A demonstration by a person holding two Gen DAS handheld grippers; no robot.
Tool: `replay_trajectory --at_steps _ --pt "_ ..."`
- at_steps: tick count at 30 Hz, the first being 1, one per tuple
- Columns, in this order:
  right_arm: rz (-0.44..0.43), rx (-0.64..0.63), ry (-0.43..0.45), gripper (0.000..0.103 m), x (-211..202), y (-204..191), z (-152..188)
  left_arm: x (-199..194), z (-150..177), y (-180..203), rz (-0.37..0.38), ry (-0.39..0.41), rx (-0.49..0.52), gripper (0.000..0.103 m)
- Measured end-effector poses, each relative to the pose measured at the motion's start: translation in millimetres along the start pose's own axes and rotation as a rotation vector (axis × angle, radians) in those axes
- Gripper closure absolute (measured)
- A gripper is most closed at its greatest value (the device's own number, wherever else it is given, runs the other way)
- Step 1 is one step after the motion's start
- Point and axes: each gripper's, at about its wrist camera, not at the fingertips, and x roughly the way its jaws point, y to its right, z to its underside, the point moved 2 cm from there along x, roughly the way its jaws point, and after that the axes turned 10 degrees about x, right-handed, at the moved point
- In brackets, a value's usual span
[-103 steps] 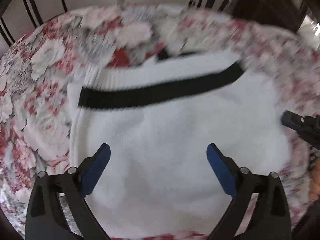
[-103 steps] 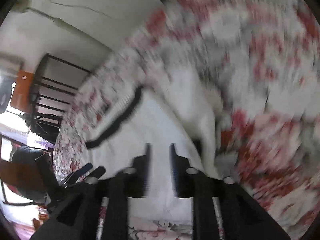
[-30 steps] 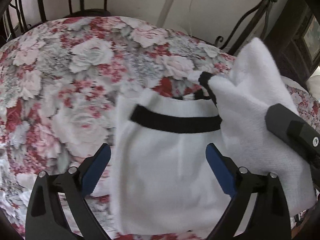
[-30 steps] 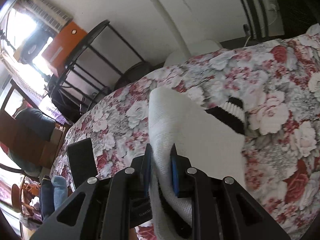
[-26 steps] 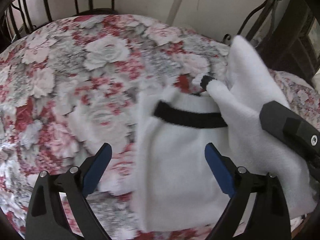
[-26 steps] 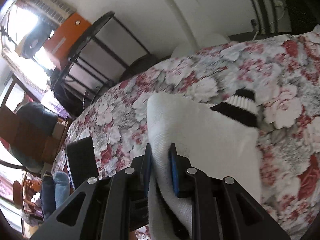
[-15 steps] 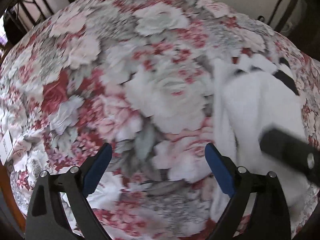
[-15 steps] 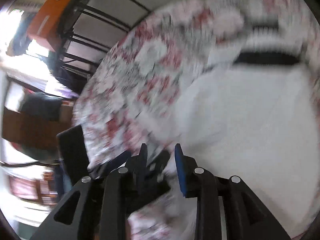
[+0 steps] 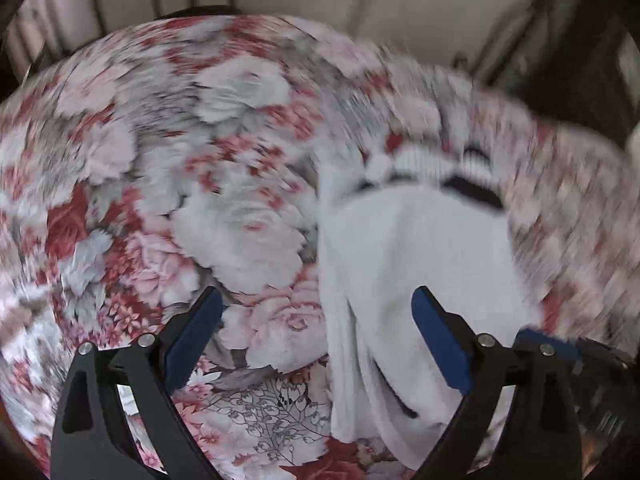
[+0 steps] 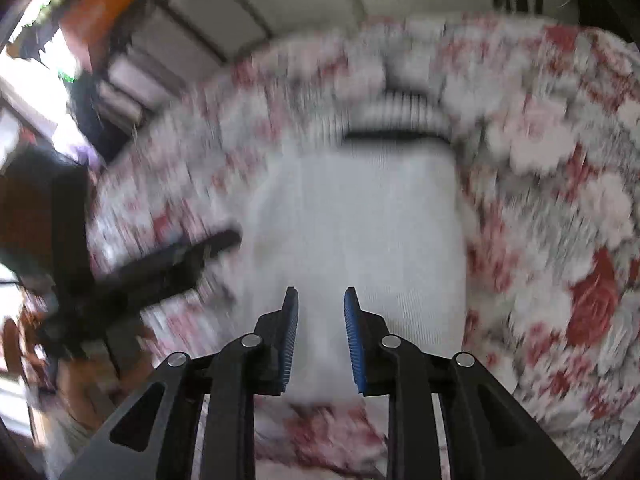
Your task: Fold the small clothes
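White knit garment [image 10: 360, 220] with a black band and ribbed hem at its far end lies folded on the floral bedspread [image 9: 140, 160], and both our views are blurred. Our right tongs [image 10: 321, 344] stand narrowly apart over its near edge, having just been closing, cloth below but not pinched. Our left tongs [image 9: 316, 340] gape wide, the garment's left edge between their fingers.

Bare floral bedspread [image 9: 160, 160] left of garment [image 9: 420, 260]
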Motion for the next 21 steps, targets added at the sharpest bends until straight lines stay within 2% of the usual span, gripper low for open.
replay_trajectory --at_steps 2,4,7,10,12,16,18,21 --pt "0.039 0.020 -0.107 0.079 38.8 9.8 19.1 25.5 3.5 12.8 -0.091 -0.090 0.072 0.005" --pt "0.058 0.016 -0.137 0.079 62.3 9.6 20.5 43.4 8.6 16.4 -0.138 -0.132 0.071 0.004" --pt "0.033 0.033 -0.163 0.074 61.2 6.2 14.6 37.8 3.5 11.4 -0.123 -0.125 0.025 0.004" --pt "-0.042 0.054 -0.165 0.073 47.5 9.6 7.2 22.7 -2.0 3.6 -0.066 -0.064 -0.031 0.005" --pt "-0.095 0.057 -0.100 0.073 23.8 11.2 0.0 12.7 -5.4 -5.3 0.007 -0.025 -0.090 0.005" --pt "-0.127 0.136 0.112 0.073 -20.0 34.4 -25.3 6.1 -10.3 -10.2 0.123 0.022 -0.169 0.005" --pt "-0.110 0.175 0.177 0.073 -19.3 44.2 -37.8 12.3 -9.7 -1.6 0.096 0.000 -0.131 0.005" --pt "-0.118 0.188 0.183 0.074 1.8 43.5 -53.9 32.7 -8.9 16.8 -0.051 -0.069 -0.008 0.005"
